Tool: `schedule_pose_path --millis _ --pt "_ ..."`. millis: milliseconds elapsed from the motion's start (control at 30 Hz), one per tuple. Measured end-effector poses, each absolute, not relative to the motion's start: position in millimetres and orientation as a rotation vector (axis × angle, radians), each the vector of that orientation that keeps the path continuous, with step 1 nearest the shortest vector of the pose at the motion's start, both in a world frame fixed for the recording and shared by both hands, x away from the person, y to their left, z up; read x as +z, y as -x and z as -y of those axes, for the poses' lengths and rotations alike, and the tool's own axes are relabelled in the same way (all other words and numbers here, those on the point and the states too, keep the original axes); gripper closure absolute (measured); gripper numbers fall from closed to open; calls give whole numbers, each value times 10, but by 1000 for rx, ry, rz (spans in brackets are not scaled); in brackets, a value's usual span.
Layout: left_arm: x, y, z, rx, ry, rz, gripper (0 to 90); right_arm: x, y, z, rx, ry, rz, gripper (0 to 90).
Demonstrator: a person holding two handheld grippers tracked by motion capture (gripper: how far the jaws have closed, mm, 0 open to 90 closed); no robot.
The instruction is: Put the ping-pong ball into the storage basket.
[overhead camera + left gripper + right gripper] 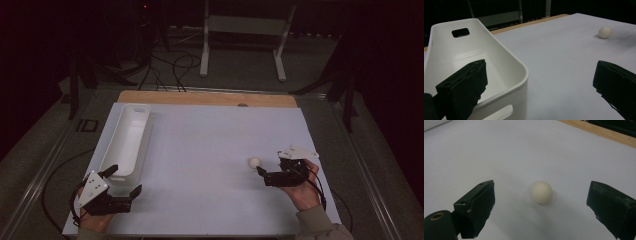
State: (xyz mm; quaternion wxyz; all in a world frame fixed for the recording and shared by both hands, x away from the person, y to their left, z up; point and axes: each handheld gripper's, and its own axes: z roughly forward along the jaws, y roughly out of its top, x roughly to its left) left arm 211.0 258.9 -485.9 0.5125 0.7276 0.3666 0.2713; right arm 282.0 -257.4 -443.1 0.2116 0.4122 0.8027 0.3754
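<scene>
High view: we note the ball on the white worktop, just beside the right tongs and well apart from the left tongs, which straddle the near end of the white bin.

Left gripper view: jaws wide — 1 inside the bin, ball far off.

Right gripper view: jaws wide, empty — ball straight ahead between them, small, round, cream, matte.
</scene>
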Motion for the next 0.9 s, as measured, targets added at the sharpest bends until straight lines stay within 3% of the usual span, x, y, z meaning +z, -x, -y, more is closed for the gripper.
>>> schedule_pose_path --millis 900 --pt "-4864 -2111 -2589 655 -1753 -883 1 -4378 -3047 2471 890 -1149 -2331 75"
